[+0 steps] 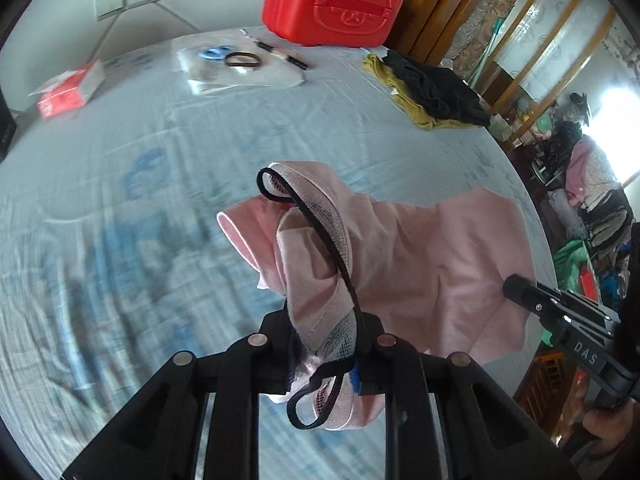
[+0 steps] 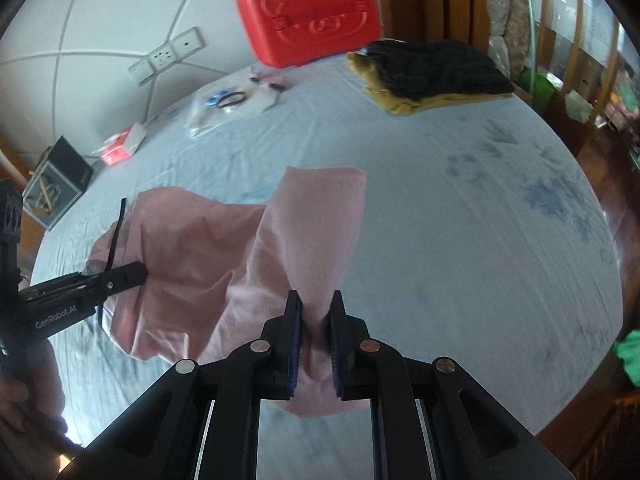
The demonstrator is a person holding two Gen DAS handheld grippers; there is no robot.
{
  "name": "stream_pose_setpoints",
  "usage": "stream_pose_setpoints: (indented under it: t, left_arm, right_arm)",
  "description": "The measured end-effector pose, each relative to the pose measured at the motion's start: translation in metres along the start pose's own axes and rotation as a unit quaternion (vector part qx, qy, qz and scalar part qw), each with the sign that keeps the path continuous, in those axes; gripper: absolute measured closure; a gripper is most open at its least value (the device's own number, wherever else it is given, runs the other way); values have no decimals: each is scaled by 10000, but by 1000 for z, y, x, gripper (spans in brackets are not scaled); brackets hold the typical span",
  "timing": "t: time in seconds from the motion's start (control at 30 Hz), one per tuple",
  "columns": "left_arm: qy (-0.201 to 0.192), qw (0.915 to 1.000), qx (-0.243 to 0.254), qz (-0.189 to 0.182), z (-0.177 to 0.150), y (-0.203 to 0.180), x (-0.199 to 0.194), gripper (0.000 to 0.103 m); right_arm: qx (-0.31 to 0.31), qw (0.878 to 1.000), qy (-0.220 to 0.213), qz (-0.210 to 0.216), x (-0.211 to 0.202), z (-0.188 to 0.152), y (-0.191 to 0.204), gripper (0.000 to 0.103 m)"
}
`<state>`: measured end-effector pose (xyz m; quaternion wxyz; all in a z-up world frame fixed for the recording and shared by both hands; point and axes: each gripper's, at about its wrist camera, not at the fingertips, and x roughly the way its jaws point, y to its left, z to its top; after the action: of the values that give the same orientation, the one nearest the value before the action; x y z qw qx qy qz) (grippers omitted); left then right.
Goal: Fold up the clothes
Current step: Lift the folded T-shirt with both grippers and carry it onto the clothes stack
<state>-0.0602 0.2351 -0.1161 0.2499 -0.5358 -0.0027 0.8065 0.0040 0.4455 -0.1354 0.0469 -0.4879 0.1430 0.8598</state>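
A pink garment [image 1: 420,264] with a black-trimmed mesh neckline hangs lifted over the pale blue bedsheet [image 1: 140,200], stretched between both grippers. My left gripper [image 1: 326,340] is shut on its neckline end, with the black trim looping out in front of the jaws. My right gripper [image 2: 316,320] is shut on a bunched pink fold of the garment [image 2: 208,256]. Each gripper shows in the other's view: the right gripper [image 1: 516,286] at the right edge, the left gripper [image 2: 136,274] at the left edge. A hand [image 1: 612,424] holds the right tool.
A red plastic case [image 1: 336,0] stands at the bed's far edge. Folded black and mustard clothes [image 1: 432,88] lie far right. A plastic bag with hair ties [image 1: 236,64], a red-and-white box [image 1: 68,92] and a dark box [image 2: 60,180] lie left. Wooden furniture borders the right side.
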Motion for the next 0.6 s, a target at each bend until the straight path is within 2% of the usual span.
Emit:
stream_pose_setpoints:
  t: [0.3,0.43,0.6]
  left_arm:
    - [-54,9990,-419,132,43,-94,53,84]
    - [-9,9992,-353,207,67,-125,68,84]
    - [10,9999,-111,130,93,-154,87,84]
  right_arm:
    - [-472,9985,112,240,8,60,-105,91]
    - [-536,9982,137,247,8,82,-139,91]
    - [-405,9990,88,144,9,102,-169,91]
